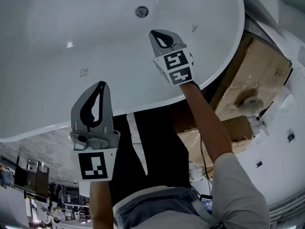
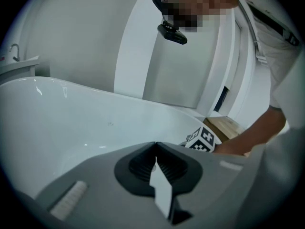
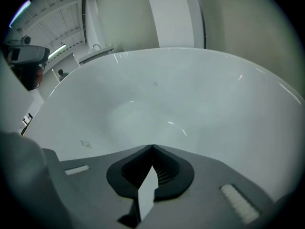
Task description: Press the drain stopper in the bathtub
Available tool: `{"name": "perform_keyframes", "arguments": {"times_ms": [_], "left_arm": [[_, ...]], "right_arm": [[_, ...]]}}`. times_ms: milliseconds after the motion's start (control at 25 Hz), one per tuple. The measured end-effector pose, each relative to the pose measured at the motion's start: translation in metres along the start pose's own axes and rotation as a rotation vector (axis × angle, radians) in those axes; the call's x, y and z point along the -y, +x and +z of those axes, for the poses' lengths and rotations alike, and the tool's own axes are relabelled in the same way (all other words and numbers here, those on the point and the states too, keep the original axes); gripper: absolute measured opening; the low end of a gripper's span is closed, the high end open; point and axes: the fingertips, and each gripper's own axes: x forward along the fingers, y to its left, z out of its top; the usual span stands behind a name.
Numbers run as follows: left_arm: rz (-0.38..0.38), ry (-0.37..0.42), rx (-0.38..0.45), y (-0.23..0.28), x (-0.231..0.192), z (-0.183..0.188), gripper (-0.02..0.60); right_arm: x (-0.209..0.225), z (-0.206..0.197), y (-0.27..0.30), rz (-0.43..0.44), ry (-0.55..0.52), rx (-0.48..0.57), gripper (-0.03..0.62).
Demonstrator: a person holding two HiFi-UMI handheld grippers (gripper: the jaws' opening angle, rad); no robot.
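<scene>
The white bathtub (image 1: pixel 57 104) fills the upper head view, and its round metal drain stopper (image 1: pixel 141 11) sits on the tub floor near the top. My right gripper (image 1: pixel 160 32) hangs shut over the tub, below and right of the stopper and clear of it. My left gripper (image 1: pixel 101 85) is shut with nothing in it, lower left over the near rim. In the right gripper view the shut right gripper (image 3: pixel 152 147) points into the tub bowl (image 3: pixel 157 104); no stopper shows there. The left gripper (image 2: pixel 156 143) faces the tub wall (image 2: pixel 71 123) and the right gripper's marker cube (image 2: pixel 205 140).
Cardboard boxes (image 1: pixel 259 70) stand right of the tub, with a round roll (image 1: pixel 249 101) on them. A small lit screen (image 1: pixel 208 202) and cables lie on the floor at the right. Pale speckled floor (image 1: pixel 47 144) shows below the rim. The person's arm (image 2: pixel 252 132) crosses the left gripper view.
</scene>
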Motion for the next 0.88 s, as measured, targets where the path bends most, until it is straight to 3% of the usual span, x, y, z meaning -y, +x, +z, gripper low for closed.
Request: {"name": "perform_keyframes", "arguments": {"times_ms": [400, 640, 880], "left_arm": [[0.018, -0.013, -0.015, 0.022, -0.008, -0.024, 0.0], [0.031, -0.023, -0.032, 0.037, -0.01, -0.037, 0.0], [0.028, -0.01, -0.021, 0.054, -0.009, -0.041, 0.0]], "right_arm": [[0.016, -0.022, 0.059, -0.011, 0.03, -0.023, -0.003], [0.028, -0.041, 0.102, -0.019, 0.11, -0.065, -0.005], [0.038, -0.054, 0.138, -0.023, 0.103, -0.088, -0.003]]}}
